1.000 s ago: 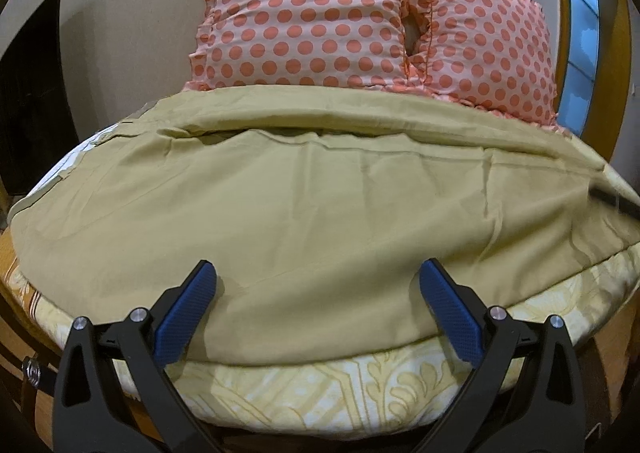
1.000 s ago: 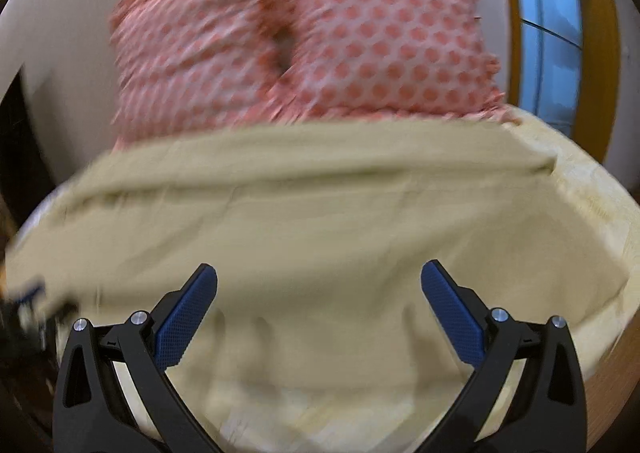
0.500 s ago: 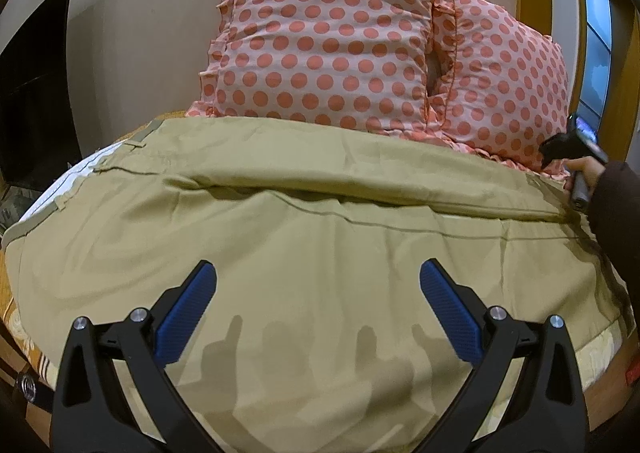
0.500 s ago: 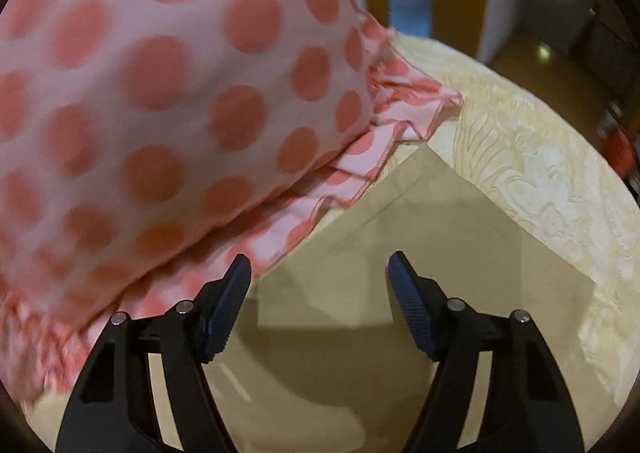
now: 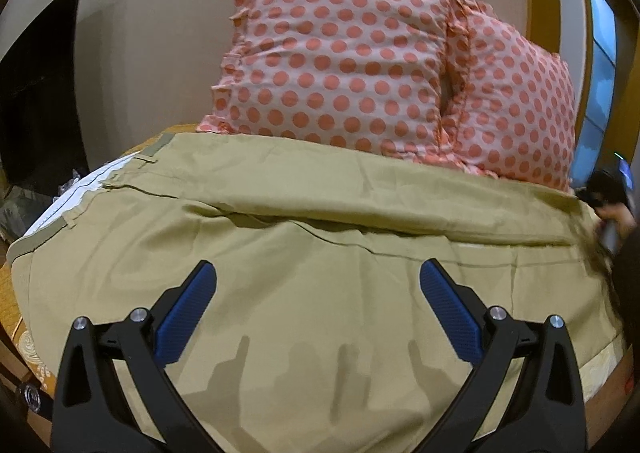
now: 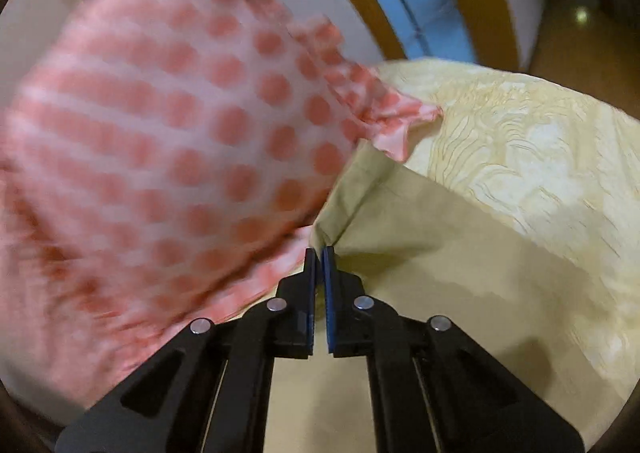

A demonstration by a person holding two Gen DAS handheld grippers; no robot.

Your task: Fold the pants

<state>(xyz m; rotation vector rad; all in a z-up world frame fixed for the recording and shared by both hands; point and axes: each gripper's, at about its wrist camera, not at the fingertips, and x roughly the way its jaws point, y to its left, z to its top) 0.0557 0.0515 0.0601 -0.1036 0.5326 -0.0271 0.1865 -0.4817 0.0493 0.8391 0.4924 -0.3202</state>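
Khaki pants (image 5: 320, 253) lie spread across the bed, waistband at the left, leg ends at the right. My left gripper (image 5: 316, 313) is open and empty, low over the near part of the pants. My right gripper (image 6: 319, 257) is shut on a far corner of the pants (image 6: 400, 221), at the leg end beside the pillow; the cloth bunches up at the fingertips. The right gripper also shows at the right edge of the left wrist view (image 5: 608, 197), held by a hand.
Two pink pillows with orange dots (image 5: 360, 65) stand against the wall behind the pants; one is close to the right gripper (image 6: 160, 153). A cream patterned bedsheet (image 6: 520, 153) shows under the pants. A window (image 5: 600, 85) is at the right.
My right gripper has closed on the far corner of the pants by the pillow. My left gripper has moved forward over the pants and stays open.
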